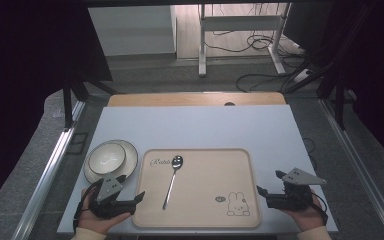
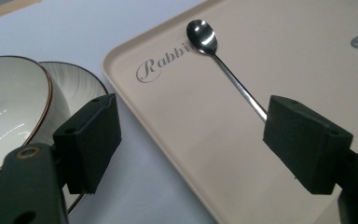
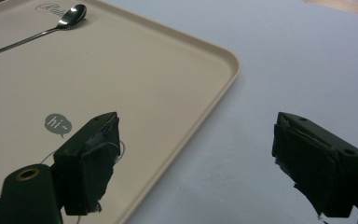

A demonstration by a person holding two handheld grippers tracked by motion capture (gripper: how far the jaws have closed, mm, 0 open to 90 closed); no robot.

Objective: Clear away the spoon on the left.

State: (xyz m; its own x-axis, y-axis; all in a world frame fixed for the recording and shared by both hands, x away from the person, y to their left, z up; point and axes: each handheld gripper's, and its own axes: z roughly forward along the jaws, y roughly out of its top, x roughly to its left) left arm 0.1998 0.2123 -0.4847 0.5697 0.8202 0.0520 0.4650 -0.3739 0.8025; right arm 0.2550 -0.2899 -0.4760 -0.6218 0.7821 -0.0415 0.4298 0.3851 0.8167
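A: How is the left gripper [image 1: 139, 198] set?

B: Its jaws are spread wide with nothing between them. It is held low at the near left corner of the tray [image 1: 240, 153], with the tray edge and the spoon [image 1: 173, 179] seen between the jaws in the left gripper view.

A: And the right gripper [image 1: 261, 191]?

B: It is likewise released and empty, held just off the tray's right edge above the counter [image 1: 190, 125].

A: Where is the spoon found?

B: It is laid flat on the left part of the tray, bowl pointed away and resting beside the printed word, handle run back toward the near edge. In the left gripper view the handle [image 2: 235, 81] is seen passing behind the right-hand jaw.

A: How is it judged to handle?

B: It is taken to be light, stiff metal, polished and therefore slippery. Being thin and flat on the smooth tray, little is offered for the jaws to get under.

A: Where should it be taken?

B: The middle of the handle is probably best, pinched across its narrow width, so that balance is kept and the bowl is not tipped.

A: What lies farther out?

B: A bowl [image 1: 107, 158] is set on a plate [image 1: 128, 150] left of the tray, just beyond the left gripper. Both are judged fragile, so the approach should be kept clear of them.
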